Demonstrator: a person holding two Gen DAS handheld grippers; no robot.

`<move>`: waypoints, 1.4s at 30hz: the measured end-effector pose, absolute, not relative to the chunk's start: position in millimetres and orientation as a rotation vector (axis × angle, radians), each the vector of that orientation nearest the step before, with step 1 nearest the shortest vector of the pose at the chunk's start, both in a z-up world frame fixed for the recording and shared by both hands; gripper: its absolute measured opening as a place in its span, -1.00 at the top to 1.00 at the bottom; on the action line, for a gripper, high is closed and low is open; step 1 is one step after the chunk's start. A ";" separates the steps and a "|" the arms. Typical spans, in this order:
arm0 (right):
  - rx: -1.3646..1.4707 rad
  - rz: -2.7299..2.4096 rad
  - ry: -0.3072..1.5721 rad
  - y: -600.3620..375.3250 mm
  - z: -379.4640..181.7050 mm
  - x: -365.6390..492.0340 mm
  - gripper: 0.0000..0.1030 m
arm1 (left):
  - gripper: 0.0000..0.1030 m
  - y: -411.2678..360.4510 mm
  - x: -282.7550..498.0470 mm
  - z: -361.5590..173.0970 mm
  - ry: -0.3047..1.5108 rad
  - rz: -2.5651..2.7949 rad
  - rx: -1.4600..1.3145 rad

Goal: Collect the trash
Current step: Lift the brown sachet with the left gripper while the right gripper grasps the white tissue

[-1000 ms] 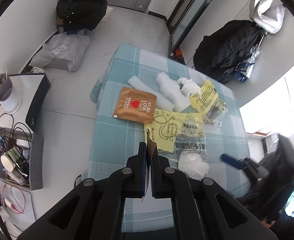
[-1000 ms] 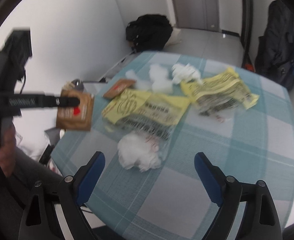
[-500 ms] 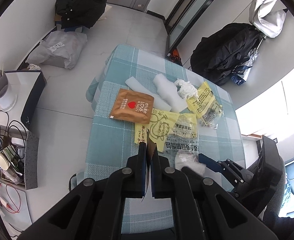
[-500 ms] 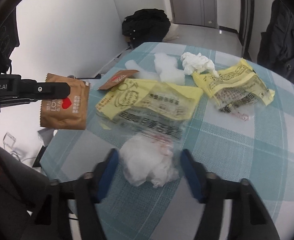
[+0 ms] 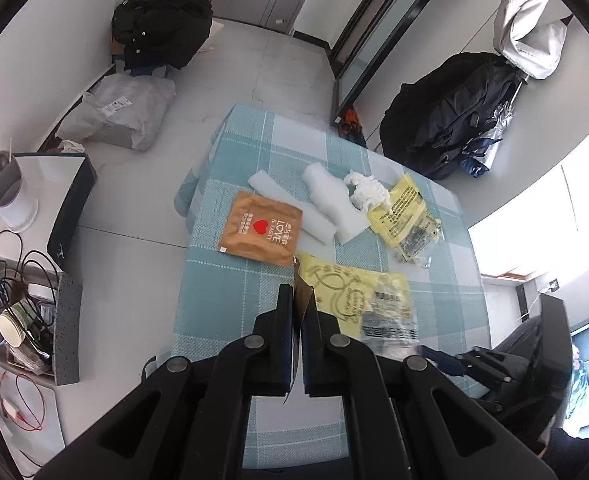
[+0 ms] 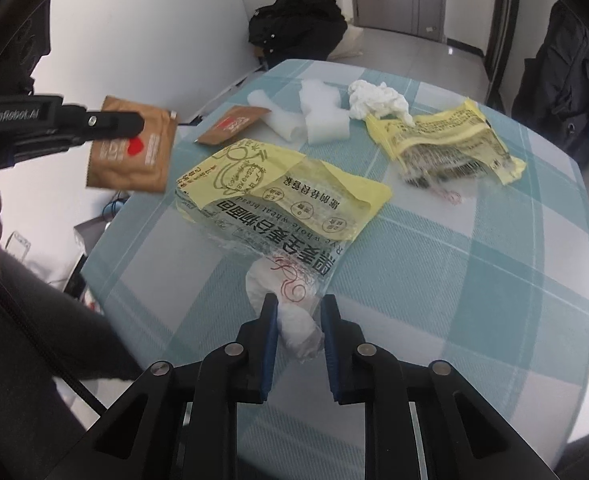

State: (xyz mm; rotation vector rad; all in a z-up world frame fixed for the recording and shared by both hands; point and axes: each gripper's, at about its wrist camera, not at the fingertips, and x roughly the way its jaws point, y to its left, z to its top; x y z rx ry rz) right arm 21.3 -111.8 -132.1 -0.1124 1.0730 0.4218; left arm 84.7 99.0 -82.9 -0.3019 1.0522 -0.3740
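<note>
On the checked table (image 6: pixel 474 264) lay the trash: a big yellow bread bag (image 6: pixel 278 196) with a white wad (image 6: pixel 294 320) at its clear end, a second yellow bag (image 6: pixel 446 148) farther back, two foam pieces (image 6: pixel 318 120), a crumpled tissue (image 6: pixel 378 98) touching that second bag, and a brown sachet (image 5: pixel 260 230). Beside the table, a grey cup (image 5: pixel 4 194) held wooden sticks. The right gripper (image 6: pixel 296 334) had just been narrowing its jaws, and they pinched the wad. The left gripper (image 5: pixel 298 312), jaws tight together, held another brown sachet (image 6: pixel 132 156) off the table's edge.
</note>
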 end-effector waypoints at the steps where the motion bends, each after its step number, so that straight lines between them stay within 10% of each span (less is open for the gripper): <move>1: -0.119 0.420 1.071 -114.2 -129.5 20.0 0.61 | 1.00 97.4 84.4 -82.1 1.049 -0.375 -0.304; 13: -0.097 0.410 1.094 -156.4 -118.0 17.9 0.52 | 1.00 75.4 80.3 -80.3 1.053 -0.389 -0.274; 20: -0.104 0.382 1.082 -166.0 -125.2 10.8 -0.12 | 1.00 68.6 80.9 -79.7 1.057 -0.395 -0.260; 27: 0.023 0.385 1.102 -175.2 -130.1 30.3 -0.14 | 1.00 62.0 81.9 -80.1 1.062 -0.400 -0.251; 42: 0.061 0.417 1.115 -154.6 -137.1 77.9 0.67 | 1.00 70.0 83.9 -83.3 1.068 -0.386 -0.273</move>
